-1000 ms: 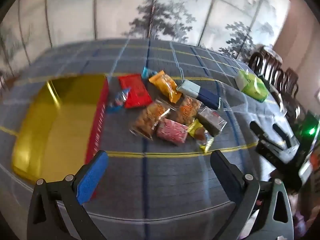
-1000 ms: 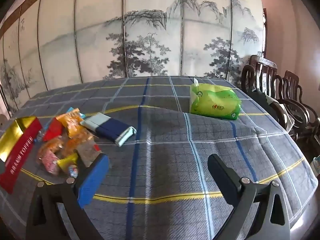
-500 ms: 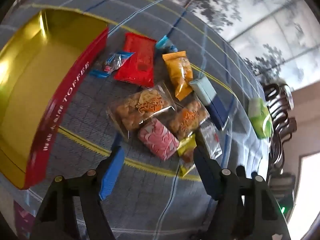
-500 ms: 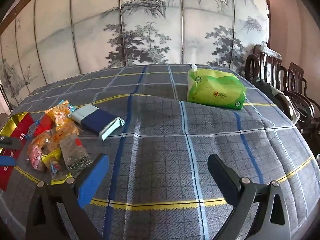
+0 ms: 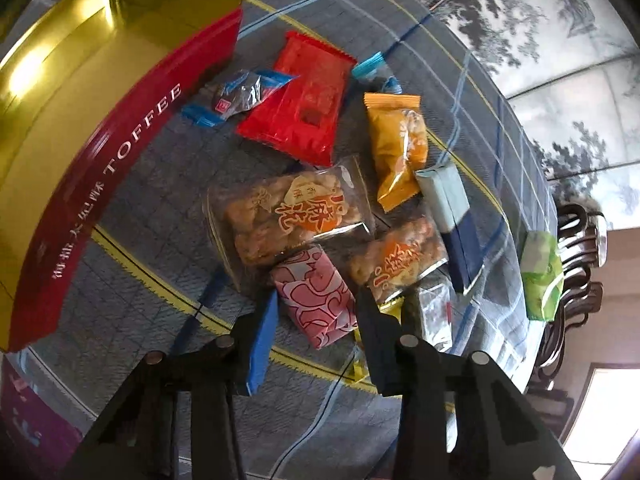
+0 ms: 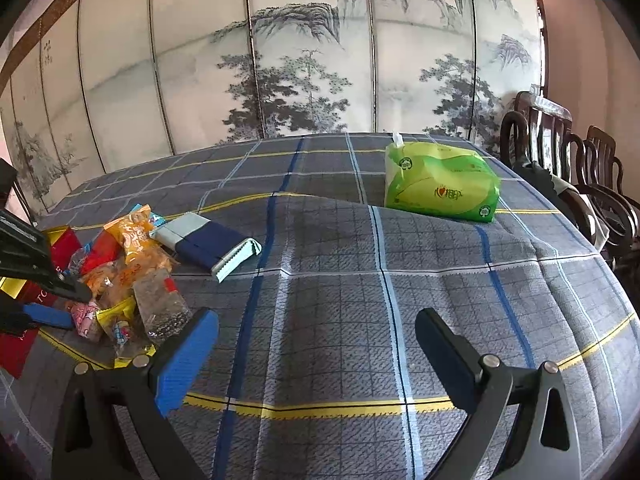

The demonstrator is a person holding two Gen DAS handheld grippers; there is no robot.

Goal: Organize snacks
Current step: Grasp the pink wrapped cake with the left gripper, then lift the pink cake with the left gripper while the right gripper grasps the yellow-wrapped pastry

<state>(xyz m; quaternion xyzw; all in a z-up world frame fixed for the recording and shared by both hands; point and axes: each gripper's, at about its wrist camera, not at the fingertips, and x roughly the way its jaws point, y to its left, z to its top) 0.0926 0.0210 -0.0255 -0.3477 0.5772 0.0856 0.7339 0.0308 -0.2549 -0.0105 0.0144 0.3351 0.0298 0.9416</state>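
Several snack packets lie in a pile on the checked cloth beside an open red toffee tin (image 5: 120,160) with a gold inside. My left gripper (image 5: 318,296) points steeply down at the near edge of the pile. Its jaws are closing on a pink patterned packet (image 5: 312,312), and both pads meet the packet's sides. Past it lie two clear packets of fried twists (image 5: 288,216), a red packet (image 5: 308,104) and an orange one (image 5: 396,144). My right gripper (image 6: 316,320) hangs open over bare cloth to the right of the pile (image 6: 132,272), with nothing between its fingers.
A folded pale-and-navy pouch (image 6: 208,244) lies just right of the pile. A green tissue pack (image 6: 440,184) stands at the far right of the table. Dark wooden chairs (image 6: 560,160) line the right edge, and a painted screen (image 6: 304,60) stands behind the table.
My left gripper has tipped down and rolled, and it has moved in over the pile. Its jaws have narrowed from wide apart onto the pink packet. The right gripper has hardly shifted.
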